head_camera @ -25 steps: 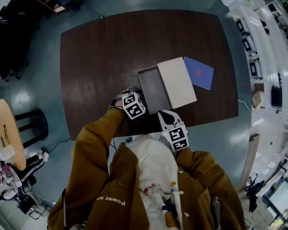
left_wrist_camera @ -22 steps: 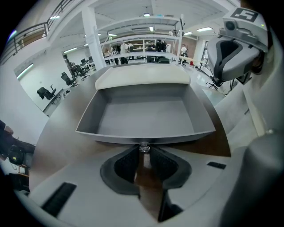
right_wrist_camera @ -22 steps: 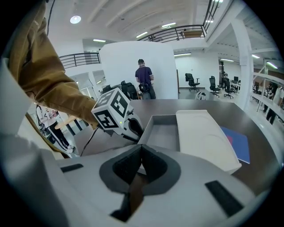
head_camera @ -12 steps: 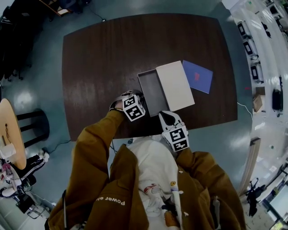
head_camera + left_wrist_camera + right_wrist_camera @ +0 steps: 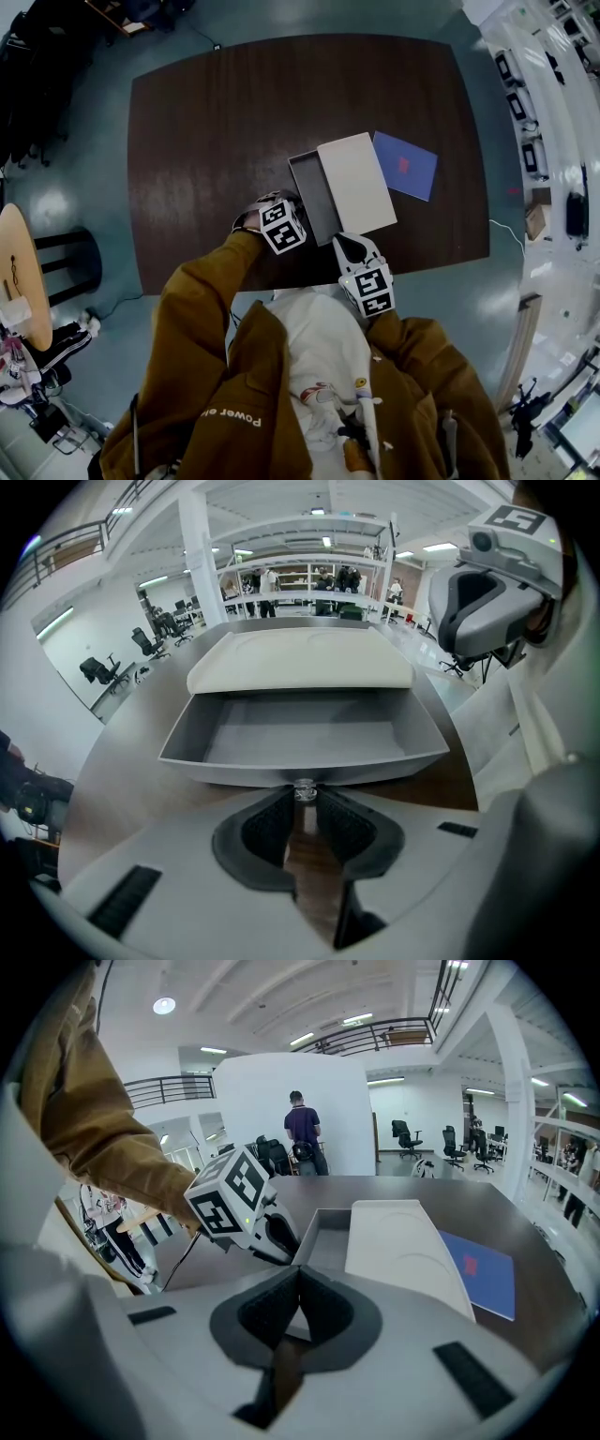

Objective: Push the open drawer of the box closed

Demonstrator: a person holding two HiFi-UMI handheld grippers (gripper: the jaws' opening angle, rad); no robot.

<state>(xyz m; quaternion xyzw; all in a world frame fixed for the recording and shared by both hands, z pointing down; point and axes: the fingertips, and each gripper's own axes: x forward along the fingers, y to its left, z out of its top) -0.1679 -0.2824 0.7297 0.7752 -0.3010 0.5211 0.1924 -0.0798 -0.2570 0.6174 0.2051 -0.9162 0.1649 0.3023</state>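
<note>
Where chairs point(image 5: 403, 1135) dot hall, dark table point(image 5: 216, 141) bears box point(image 5: 358, 183) w/ open drawer point(image 5: 312, 195).

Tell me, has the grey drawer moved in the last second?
Yes. The grey drawer has slid rightward, further under the white box top; less of it shows, while that top keeps its place beside the blue booklet.

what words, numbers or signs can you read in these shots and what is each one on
"Power", then cut-off letters: on the brown jacket.
Blue booklet: red mark, too small to read.
White shirt: small prints, too blurred to read.
Left marker cube and right marker cube: black-and-white code squares, no words.
Box: no print visible.
</note>
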